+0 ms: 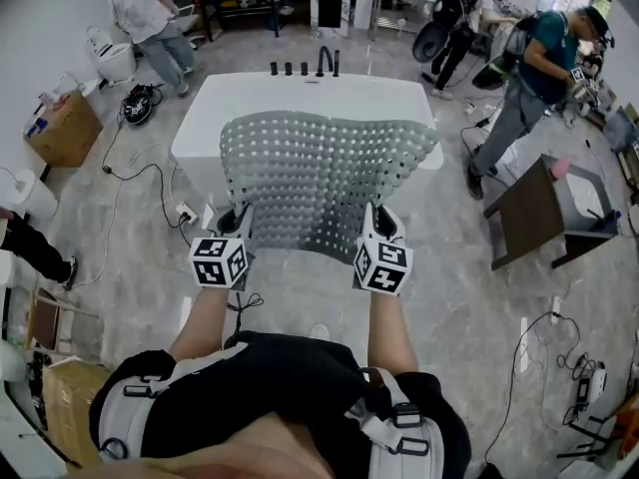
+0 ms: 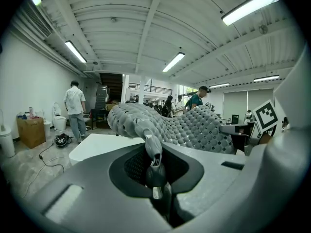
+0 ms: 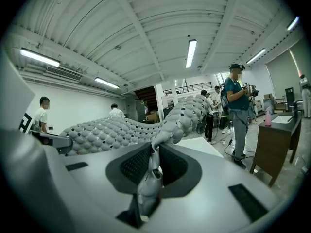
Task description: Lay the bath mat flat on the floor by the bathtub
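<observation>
The bath mat [image 1: 319, 183], a grey rubbery sheet of rounded pebble bumps pierced by small holes, hangs spread in the air at the frame's centre, rippling between its two near corners. The left gripper [image 1: 238, 223] has its jaws nearly together, pinching the lower-left corner's thin edge. The right gripper [image 1: 373, 223] clamps the lower-right corner the same way. Past the mat, in the upper centre, stands a smooth white rectangular bathtub [image 1: 300, 93] with black taps [image 1: 324, 63] on its far rim, on a grey marbled floor [image 1: 300, 292].
</observation>
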A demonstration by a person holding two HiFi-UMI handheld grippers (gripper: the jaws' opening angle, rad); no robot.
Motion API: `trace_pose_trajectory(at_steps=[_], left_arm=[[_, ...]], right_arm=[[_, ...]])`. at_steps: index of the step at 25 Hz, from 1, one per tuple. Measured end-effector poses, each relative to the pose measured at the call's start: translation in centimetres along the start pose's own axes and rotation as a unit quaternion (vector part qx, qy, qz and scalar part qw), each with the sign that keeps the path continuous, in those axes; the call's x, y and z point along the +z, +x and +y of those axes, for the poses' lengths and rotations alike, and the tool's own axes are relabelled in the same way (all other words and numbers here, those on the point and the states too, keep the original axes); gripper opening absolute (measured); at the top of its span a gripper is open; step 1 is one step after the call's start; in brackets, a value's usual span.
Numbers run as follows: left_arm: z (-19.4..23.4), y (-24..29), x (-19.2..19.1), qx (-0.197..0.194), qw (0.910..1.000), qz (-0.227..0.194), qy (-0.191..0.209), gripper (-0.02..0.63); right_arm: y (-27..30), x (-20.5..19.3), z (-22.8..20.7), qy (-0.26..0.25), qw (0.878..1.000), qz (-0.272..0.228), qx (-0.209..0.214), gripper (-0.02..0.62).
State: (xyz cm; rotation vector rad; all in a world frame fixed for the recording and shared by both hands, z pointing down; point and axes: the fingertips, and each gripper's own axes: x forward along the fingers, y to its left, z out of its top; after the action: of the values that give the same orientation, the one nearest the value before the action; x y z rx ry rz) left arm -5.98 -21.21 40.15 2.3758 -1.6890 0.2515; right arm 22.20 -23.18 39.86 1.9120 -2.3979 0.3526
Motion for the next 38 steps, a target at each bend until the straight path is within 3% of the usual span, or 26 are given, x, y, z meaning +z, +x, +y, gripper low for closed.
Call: trace_pose_trajectory(at_steps=[16,23,28,34,38], left_arm=[[7.5,7.6,-0.8,-0.032,0.9984,0.044,-0.017,0.04],[9.0,9.9,-4.6,-0.024,0.9948,0.093,-0.032,0.04],[10.6,12.2,-10.1,-0.016,0.987,0.151,-0.052,0.04],[14.4,15.6,-21.2,0.003,0.9676,0.233,-0.096,0.04],[16.5,18.7,-28.6,0.003,0.9603,0.265,-0.088,0.04]], right_arm=[[8.7,-1.9,1.8,0.017,0.998,0.049,-0.032,0.051],[10.9,-5.7,1.0,0.025,0.994,0.099,-0.039,0.051],[14.4,-10.7,0.3,0.033,0.986,0.162,-0.037,0.051],[18.7,-21.7,-0.2,0.067,0.967,0.241,-0.043,0.051],[21.1,-29.7,-1.5,0.071,0.957,0.276,-0.048,0.051]])
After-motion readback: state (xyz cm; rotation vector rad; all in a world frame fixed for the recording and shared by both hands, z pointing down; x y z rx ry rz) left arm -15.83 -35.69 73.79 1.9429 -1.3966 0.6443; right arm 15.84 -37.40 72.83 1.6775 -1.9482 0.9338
